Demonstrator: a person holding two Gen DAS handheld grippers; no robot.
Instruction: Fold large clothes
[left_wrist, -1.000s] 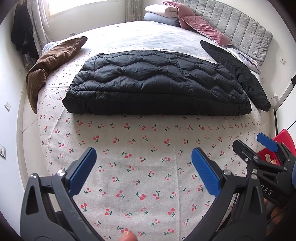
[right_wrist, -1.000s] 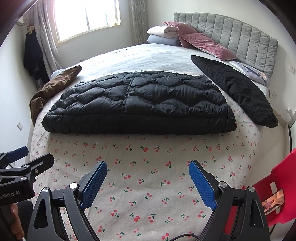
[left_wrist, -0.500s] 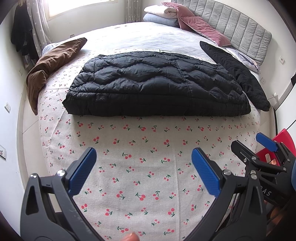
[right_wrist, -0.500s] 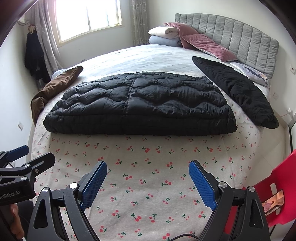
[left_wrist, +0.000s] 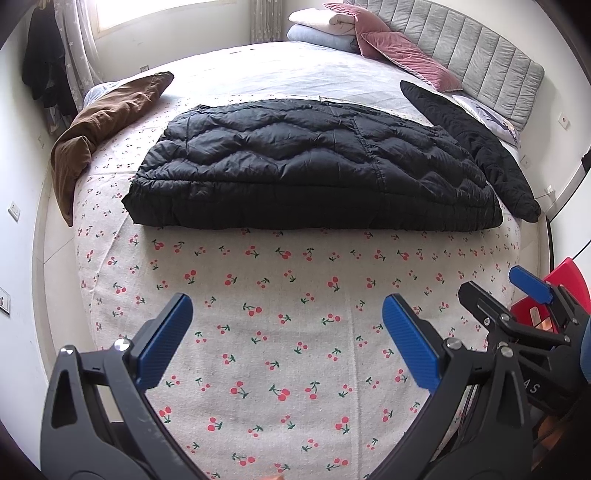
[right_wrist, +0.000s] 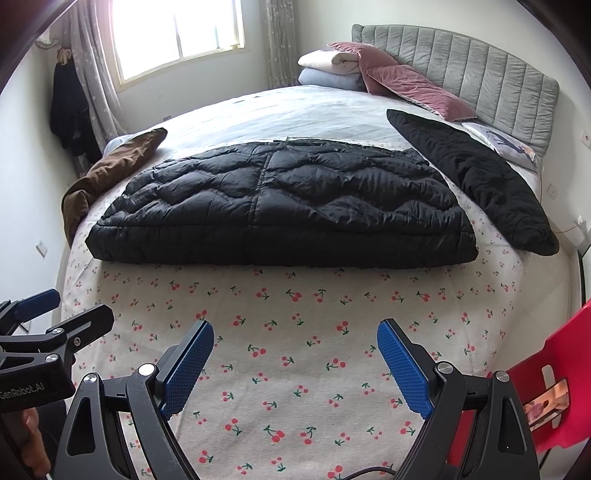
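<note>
A black quilted jacket (left_wrist: 314, 166) is laid across the middle of the bed (left_wrist: 288, 332), at twelve o'clock from both tongs and well apart from them. It appears already doubled over into a broad slab, its thick edge toward the cameras. It is judged to be light, puffy and soft, with a shiny shell that may slip and spring back when pressed. A hold is best taken at the two near corners, at about ten and two o'clock, pinching the whole thickness of the edge. The left gripper (left_wrist: 288, 341) is spread wide with nothing between its pads, above the cherry-print sheet. The right gripper (right_wrist: 295, 363) is likewise spread and empty. A second black garment (right_wrist: 476, 184) is seen at two o'clock, a brown one (left_wrist: 99, 129) at ten.
</note>
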